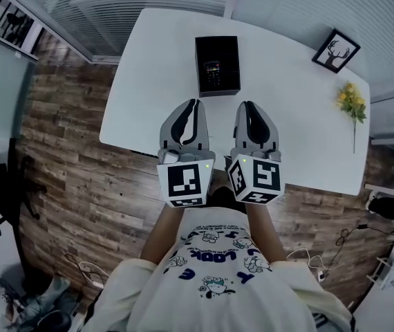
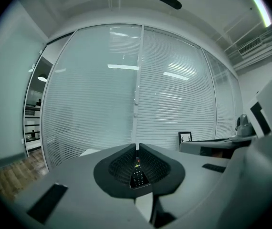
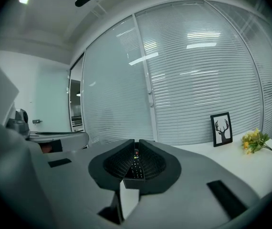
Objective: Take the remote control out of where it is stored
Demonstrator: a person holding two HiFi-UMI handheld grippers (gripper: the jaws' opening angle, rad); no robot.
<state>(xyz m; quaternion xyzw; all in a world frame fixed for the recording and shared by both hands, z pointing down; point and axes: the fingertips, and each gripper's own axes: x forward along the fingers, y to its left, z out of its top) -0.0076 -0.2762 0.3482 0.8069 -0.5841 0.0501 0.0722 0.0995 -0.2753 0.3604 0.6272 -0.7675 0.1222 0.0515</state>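
A black remote control (image 1: 213, 73) lies in an open black box (image 1: 229, 52) at the far middle of the white table (image 1: 301, 116). My left gripper (image 1: 193, 103) and right gripper (image 1: 247, 105) hover side by side over the table's near edge, short of the box and pointing at it. Both are shut with nothing in them. In the left gripper view the jaws meet at the tips (image 2: 137, 147), and the remote (image 2: 138, 174) shows beyond them through the lower gap. The right gripper view shows the same: tips together (image 3: 136, 141), remote (image 3: 136, 166) ahead.
A framed deer picture (image 1: 336, 50) stands at the table's far right corner, with yellow flowers (image 1: 351, 101) lying near the right edge. Glass walls with blinds (image 3: 198, 80) stand behind the table. Wood flooring (image 1: 66, 151) lies to the left.
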